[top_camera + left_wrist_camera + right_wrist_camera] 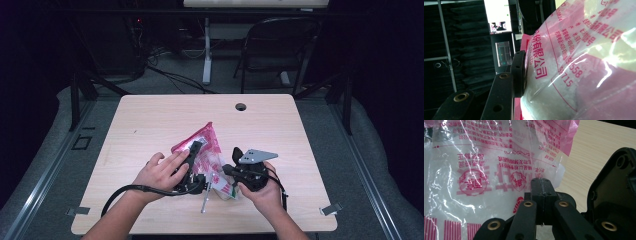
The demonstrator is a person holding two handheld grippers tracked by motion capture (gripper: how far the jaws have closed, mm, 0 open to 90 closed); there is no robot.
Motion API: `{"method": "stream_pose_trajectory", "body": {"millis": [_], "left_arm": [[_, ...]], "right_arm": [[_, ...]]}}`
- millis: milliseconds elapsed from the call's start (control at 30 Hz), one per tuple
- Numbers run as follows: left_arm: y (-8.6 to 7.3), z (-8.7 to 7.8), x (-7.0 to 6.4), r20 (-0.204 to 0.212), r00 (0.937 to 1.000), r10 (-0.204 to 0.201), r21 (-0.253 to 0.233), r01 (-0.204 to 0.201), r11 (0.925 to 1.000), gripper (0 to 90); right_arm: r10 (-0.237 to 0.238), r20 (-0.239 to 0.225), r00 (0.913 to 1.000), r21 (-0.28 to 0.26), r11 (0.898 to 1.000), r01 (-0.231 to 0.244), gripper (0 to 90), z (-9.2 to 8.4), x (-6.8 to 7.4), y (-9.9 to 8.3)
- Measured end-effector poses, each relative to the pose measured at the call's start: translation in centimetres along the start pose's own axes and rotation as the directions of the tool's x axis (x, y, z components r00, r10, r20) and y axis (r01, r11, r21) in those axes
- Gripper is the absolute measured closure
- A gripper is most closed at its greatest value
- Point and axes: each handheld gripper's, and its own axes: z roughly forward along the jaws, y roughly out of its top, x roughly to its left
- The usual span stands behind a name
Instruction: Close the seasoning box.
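Observation:
A pink and clear plastic bag (202, 142) with red print and white grains inside is held tilted just above the wooden table (150, 115). My left gripper (196, 150) clamps the bag's middle; in the left gripper view one black finger (517, 72) presses into the bulging bag (579, 62), and the other finger is hidden behind it. My right gripper (227, 172) meets the bag's lower clear edge from the right. In the right gripper view its jaws (541, 183) are pressed together on the thin film of the bag (486, 170).
A small silver rod (205, 202) lies on the table near the front edge, below the bag. A cable hole (241, 106) sits at the table's far edge. A black folding chair (280, 45) stands on the floor beyond the table.

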Motion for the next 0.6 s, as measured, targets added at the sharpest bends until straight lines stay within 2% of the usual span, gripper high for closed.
{"method": "stream_pose_trajectory", "body": {"millis": [300, 367, 433, 467, 600], "left_arm": [[-0.24, 0.12, -0.40, 0.013, 0.9996, -0.026, 0.006, 0.026, 0.9996, 67.9], [-0.34, 0.13, -0.54, 0.016, 0.9996, -0.021, 0.013, 0.021, 0.9997, 68.1], [-0.45, 0.16, -0.73, 0.026, 0.9989, -0.038, 0.014, 0.038, 0.9992, 68.1], [-0.46, 0.16, -0.68, 0.016, 0.9995, -0.029, 0.010, 0.028, 0.9995, 68.1], [-0.54, 0.17, -0.67, 0.017, 0.9996, -0.024, 0.009, 0.024, 0.9997, 67.0]], "right_arm": [[0.004, 0.004, 1.0000, -0.003, 1.000, -0.004, 90.0, -0.08, -0.15, -0.02], [0.005, 0.005, 1.0000, -0.001, 1.000, -0.005, 90.0, -0.07, -0.17, -0.02], [0.005, 0.005, 1.0000, -0.001, 1.000, -0.005, 90.0, -0.05, -0.15, -0.02], [0.005, 0.005, 1.0000, -0.001, 1.000, -0.005, 90.0, -0.04, -0.14, -0.02], [0.004, 0.003, 1.0000, -0.002, 1.000, -0.004, 90.0, -0.02, -0.12, -0.01]]}}
